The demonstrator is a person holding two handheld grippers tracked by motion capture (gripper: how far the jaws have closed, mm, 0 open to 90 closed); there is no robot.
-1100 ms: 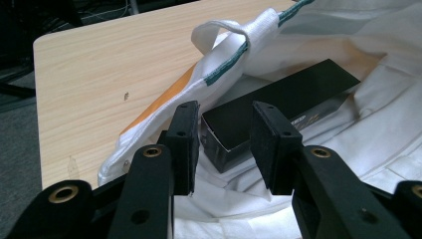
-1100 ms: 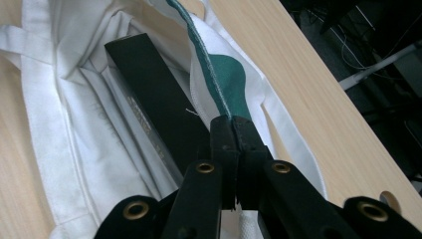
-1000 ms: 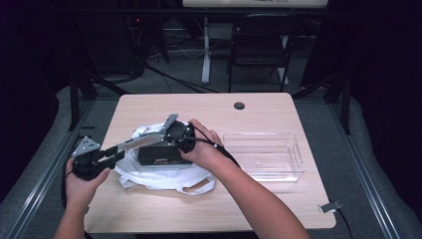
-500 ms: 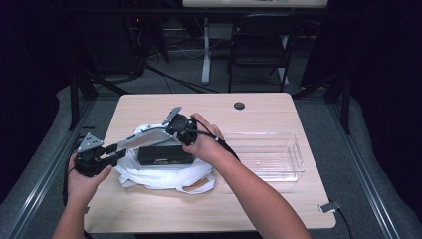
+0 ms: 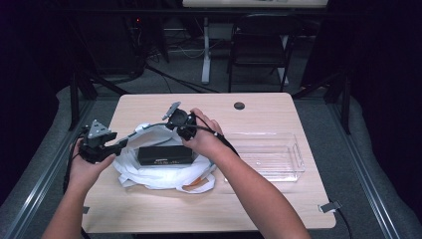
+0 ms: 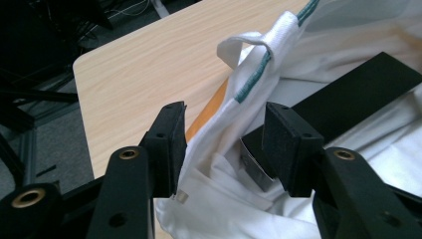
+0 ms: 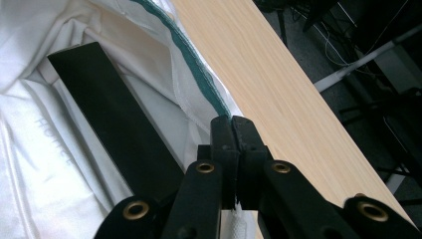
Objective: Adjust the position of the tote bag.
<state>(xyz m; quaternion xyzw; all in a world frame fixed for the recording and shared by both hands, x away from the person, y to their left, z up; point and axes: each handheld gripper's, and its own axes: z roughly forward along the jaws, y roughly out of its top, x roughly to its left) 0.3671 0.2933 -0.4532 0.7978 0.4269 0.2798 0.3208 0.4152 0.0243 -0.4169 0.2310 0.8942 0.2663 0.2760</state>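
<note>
A white bag [image 5: 164, 172] lies on the left half of the table [image 5: 278, 199], its mouth open, and a black box [image 5: 165, 155] rests lengthwise inside it. The bag's rim carries a green trim [image 7: 196, 69], and an orange strip [image 6: 206, 112] shows under the cloth at its near edge.

The right gripper [image 5: 178, 121] sits at the bag's far rim, held by the right hand [image 5: 204, 137]. In the right gripper view its jaws are pressed together on the trimmed rim [image 7: 219, 112], with the box [image 7: 114, 124] just beside them to the left.

The left gripper [image 5: 102, 142] is at the bag's left side, in the left hand [image 5: 87, 167]. In the left gripper view its jaws stand apart, and a raised fold of the bag's rim [image 6: 249, 84] passes between them; whether either pad touches the cloth cannot be told. The box [image 6: 348, 97] lies beyond the right jaw.

A clear tray [image 5: 266, 157] stands on the table to the right of the bag, near the right forearm. A round dark grommet [image 5: 239, 105] sits near the table's far edge.
</note>
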